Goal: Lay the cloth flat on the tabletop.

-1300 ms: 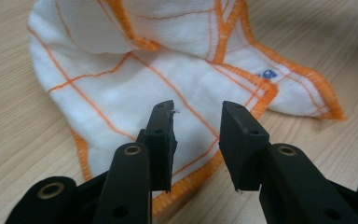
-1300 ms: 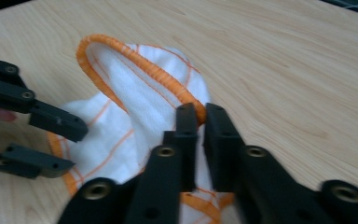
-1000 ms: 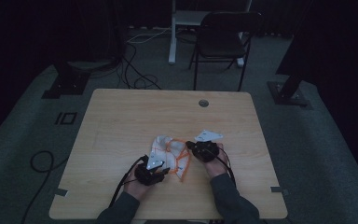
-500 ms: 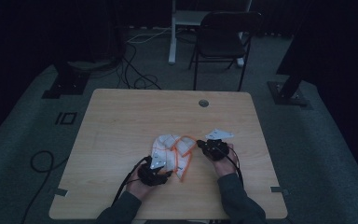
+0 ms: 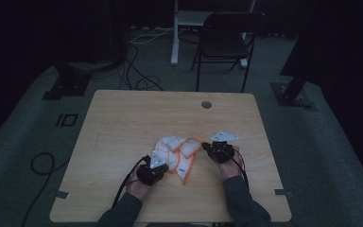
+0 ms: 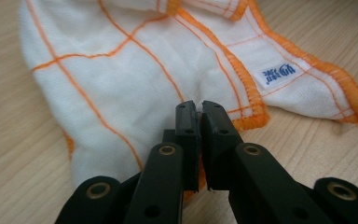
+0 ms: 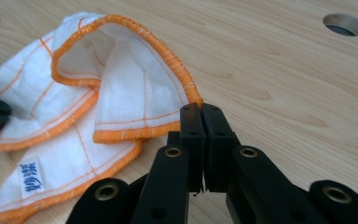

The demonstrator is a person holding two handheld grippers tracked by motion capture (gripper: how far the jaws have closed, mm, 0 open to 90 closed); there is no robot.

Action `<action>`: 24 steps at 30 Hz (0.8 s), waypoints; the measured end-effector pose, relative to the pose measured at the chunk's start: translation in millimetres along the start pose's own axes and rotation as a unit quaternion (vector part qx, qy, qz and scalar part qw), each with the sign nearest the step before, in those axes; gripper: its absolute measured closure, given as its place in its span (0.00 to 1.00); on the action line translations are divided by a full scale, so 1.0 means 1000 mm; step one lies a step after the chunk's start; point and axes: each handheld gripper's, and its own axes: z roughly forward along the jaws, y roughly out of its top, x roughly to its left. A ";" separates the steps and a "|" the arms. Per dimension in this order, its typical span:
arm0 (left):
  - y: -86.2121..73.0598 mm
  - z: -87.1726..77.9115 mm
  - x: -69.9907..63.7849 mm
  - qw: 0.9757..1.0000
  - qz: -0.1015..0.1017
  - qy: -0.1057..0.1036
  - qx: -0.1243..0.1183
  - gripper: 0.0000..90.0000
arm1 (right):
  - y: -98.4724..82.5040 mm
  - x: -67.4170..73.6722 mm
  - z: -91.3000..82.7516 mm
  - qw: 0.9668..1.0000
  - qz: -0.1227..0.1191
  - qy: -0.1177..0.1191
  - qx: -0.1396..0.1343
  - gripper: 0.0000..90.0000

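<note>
My left gripper point(image 5: 157, 166) sits at about 7 o'clock of the cloth point(image 5: 177, 153). Its jaws have just been closing and now pinch a fold of the white weave near the orange hem point(image 6: 242, 74), so I've got the near-left part of the cloth caught. The cloth lies crumpled on the table point(image 5: 123, 123), just below its middle, label point(image 6: 278, 74) face up. I'd say each hand holds one side so the cloth can be pulled flat or folded.

My right gripper point(image 5: 207, 145) is at 3 o'clock of the cloth, jaws pressed together on the hemmed corner point(image 7: 193, 100), which curls up from the wood there.

Around: a cable hole point(image 5: 206, 104) at 12 o'clock, well apart; a chair point(image 5: 227, 42) beyond the table. Nothing blocks a spread — only the bunched middle folds resist.
</note>
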 end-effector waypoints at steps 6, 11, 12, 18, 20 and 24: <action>0.007 -0.020 0.017 0.999 -0.027 0.011 -0.040 0.97 | -0.004 -0.007 -0.002 1.000 0.010 -0.007 0.005 0.99; 0.012 -0.033 0.045 0.996 -0.059 0.039 -0.063 0.98 | -0.005 -0.011 -0.002 1.000 0.017 -0.012 0.009 0.99; 0.012 -0.033 0.045 0.996 -0.059 0.039 -0.063 0.98 | -0.005 -0.011 -0.002 1.000 0.017 -0.012 0.009 0.99; 0.013 -0.040 0.076 0.990 -0.095 0.071 -0.075 0.98 | -0.008 -0.016 -0.001 0.999 0.027 -0.017 0.017 0.98; 0.013 -0.040 0.082 0.989 -0.102 0.076 -0.074 0.98 | -0.009 -0.017 0.000 0.999 0.029 -0.019 0.018 0.98; 0.013 -0.035 0.090 0.987 -0.114 0.086 -0.072 0.98 | -0.009 -0.020 0.002 0.999 0.034 -0.021 0.021 0.98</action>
